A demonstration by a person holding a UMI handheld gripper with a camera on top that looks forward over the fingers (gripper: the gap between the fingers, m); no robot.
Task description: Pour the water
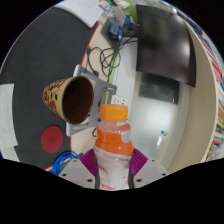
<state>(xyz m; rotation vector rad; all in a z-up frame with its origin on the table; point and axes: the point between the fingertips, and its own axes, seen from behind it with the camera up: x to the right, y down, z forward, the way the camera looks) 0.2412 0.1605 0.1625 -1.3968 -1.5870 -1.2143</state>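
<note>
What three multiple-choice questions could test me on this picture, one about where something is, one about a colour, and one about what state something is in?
1. Where is the bottle?
A. Between the gripper's fingers
B. Lying on the table far beyond them
C. Inside the cup

2. What colour is the bottle's cap?
A. Blue
B. Orange
C. Black

3. How does the paper cup appear?
A. Upright with a lid on
C. Crushed flat
B. Tipped, its open brown inside showing

Answers:
1 A: the bottle sits between the purple pads of the gripper, which press on its sides.
2 B: the cap is orange above a clear neck.
3 B: the open mouth faces the camera in a metal holder.
</note>
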